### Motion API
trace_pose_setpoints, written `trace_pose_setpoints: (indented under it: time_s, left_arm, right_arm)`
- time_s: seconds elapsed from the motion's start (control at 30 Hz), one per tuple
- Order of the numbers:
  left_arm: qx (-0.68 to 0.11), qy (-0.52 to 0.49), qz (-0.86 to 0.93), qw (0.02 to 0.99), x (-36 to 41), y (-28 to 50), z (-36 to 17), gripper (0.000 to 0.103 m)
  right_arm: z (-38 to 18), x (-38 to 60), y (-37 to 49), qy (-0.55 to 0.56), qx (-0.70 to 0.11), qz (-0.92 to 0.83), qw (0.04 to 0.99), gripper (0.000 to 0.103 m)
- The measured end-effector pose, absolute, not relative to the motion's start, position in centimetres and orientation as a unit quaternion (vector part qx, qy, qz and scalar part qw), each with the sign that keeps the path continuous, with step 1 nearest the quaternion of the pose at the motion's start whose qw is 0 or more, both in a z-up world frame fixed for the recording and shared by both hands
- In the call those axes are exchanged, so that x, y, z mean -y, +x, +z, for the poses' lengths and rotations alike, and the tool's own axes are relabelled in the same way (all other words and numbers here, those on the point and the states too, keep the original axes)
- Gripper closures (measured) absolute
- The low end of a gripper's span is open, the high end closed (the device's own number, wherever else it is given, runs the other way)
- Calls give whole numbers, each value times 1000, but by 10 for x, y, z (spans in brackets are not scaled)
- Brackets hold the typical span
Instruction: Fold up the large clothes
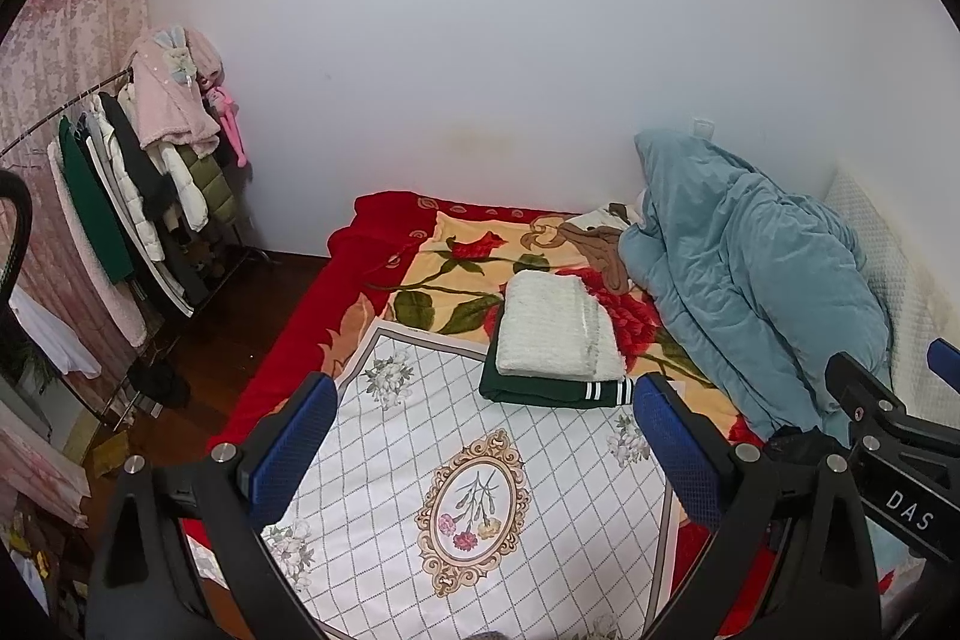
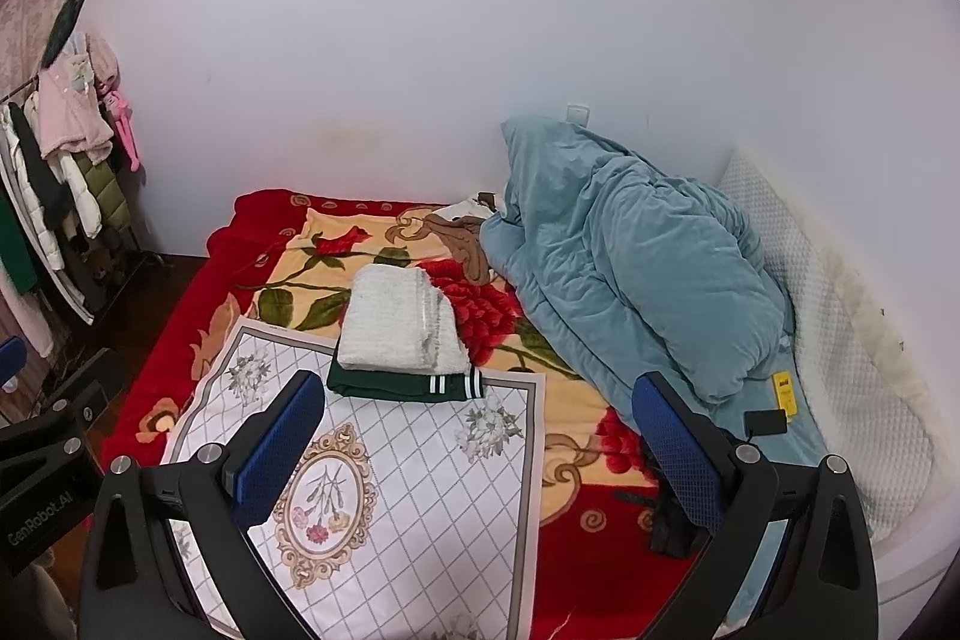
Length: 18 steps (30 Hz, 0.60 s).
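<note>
A folded white knit garment lies on top of a folded dark green garment with white stripes, both at the far edge of a white floral mat on the bed. My left gripper is open and empty, held above the mat in front of the stack. My right gripper is open and empty, above the mat's right edge. The right gripper's body shows at the right of the left wrist view.
A crumpled blue duvet lies on the right of the red floral blanket. A brown garment lies behind the stack. A clothes rack stands on the left. A white padded headboard runs along the right.
</note>
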<state>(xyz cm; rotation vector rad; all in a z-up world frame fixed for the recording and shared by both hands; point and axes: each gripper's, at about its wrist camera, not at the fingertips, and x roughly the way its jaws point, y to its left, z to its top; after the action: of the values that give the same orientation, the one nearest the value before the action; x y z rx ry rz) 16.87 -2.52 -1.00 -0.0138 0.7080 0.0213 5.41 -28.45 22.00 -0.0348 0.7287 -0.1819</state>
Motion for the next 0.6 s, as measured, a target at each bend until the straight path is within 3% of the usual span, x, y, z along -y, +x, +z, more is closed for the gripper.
trace_pose_setpoints:
  time_s: [0.6]
  left_arm:
    - [-335, -10, 16, 942, 18, 165, -10, 2]
  right_arm:
    - [225, 277, 48, -23, -348, -91, 933, 0]
